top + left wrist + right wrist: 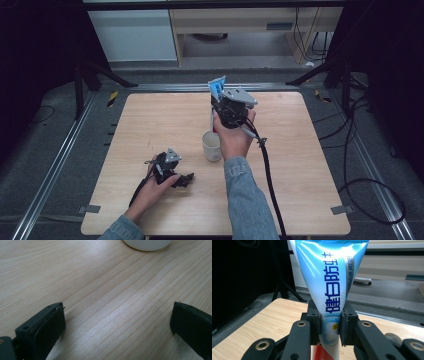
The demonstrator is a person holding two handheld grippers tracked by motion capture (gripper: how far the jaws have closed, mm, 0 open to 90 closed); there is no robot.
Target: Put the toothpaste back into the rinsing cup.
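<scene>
While upright, toothpaste tube (329,285) fills fingers (313,322).

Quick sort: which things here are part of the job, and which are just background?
In the job:
- toothpaste tube, clamped in the right gripper
- white cup, just below that gripper

Background:
- left gripper, open, resting on the table
- cables on the floor
- cabinet behind the table

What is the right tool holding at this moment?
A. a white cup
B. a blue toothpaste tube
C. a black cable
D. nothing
B: in the right gripper view the right tool has both black jaws pressed against the sides of the blue toothpaste tube, which stands upright between them, while the white cup stands free on the table.
</scene>
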